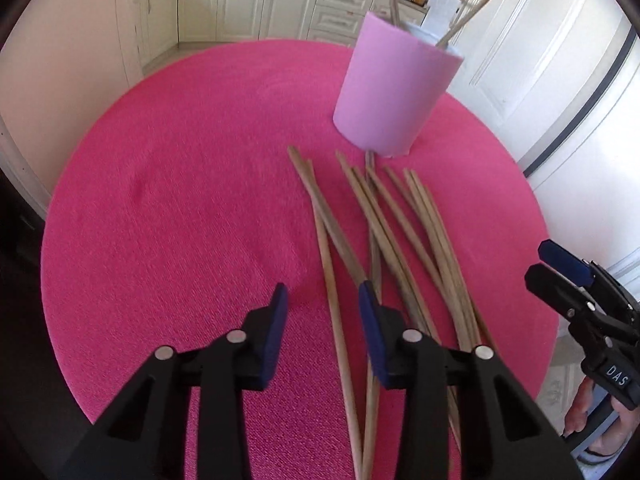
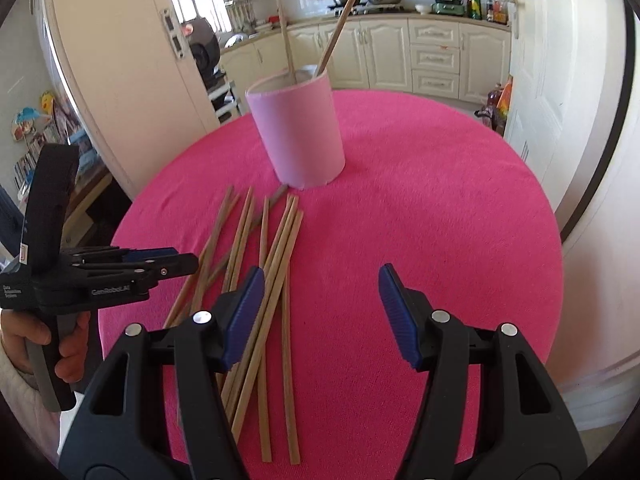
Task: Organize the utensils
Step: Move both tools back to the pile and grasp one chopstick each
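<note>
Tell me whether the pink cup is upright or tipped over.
Upright. The pink cup stands on its base on the pink tablecloth, open rim up, with two chopsticks leaning inside it.

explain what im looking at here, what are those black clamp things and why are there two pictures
Those are two hand-held grippers, each worked by a person, each carrying a camera that looks along its fingers. One picture is from the left gripper, the other from the right gripper; each also shows in the other's view. Both are open and hold nothing. On the round pink table lies a loose pile of wooden chopsticks beside a pink cup, which already has two chopsticks standing in it.
</note>
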`<state>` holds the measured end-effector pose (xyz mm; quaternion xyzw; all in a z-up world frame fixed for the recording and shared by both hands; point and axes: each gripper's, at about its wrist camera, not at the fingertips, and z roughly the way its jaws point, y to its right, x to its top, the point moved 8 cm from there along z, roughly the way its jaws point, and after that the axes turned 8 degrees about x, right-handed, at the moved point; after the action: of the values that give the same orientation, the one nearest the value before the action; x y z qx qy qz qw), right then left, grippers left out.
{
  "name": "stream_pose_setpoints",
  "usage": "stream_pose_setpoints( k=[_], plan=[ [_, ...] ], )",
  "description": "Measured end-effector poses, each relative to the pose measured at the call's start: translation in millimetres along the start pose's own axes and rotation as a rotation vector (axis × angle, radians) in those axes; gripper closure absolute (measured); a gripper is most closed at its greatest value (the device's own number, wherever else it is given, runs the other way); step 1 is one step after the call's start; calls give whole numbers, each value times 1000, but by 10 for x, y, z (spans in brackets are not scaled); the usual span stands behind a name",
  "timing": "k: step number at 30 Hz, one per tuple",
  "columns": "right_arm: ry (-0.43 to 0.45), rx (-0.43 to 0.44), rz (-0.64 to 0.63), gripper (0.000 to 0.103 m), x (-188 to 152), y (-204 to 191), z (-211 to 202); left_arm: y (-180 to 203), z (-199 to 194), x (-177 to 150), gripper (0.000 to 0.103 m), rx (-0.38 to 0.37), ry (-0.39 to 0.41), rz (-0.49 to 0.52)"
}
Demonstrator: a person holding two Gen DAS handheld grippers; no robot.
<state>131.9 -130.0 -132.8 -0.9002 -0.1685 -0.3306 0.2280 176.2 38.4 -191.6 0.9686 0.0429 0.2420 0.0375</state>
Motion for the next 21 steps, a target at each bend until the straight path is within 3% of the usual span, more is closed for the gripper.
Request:
stream_pose_setpoints(
  k=[3,6,14,21],
  plan=[
    [-42,-3,-12,44,-36,-14,70,-23,30,5,76,36,7,16],
    [-83,-8,-25,44,-79,-19,153,-8,52,15,77,55,8,26],
    [-187,-27,-71,66,-186,-52,346,59,136,132,77,139,13,82],
    [-245,-67,-131,68,-192,-141,478,-1,162,213,92,154,25,47]
  ],
)
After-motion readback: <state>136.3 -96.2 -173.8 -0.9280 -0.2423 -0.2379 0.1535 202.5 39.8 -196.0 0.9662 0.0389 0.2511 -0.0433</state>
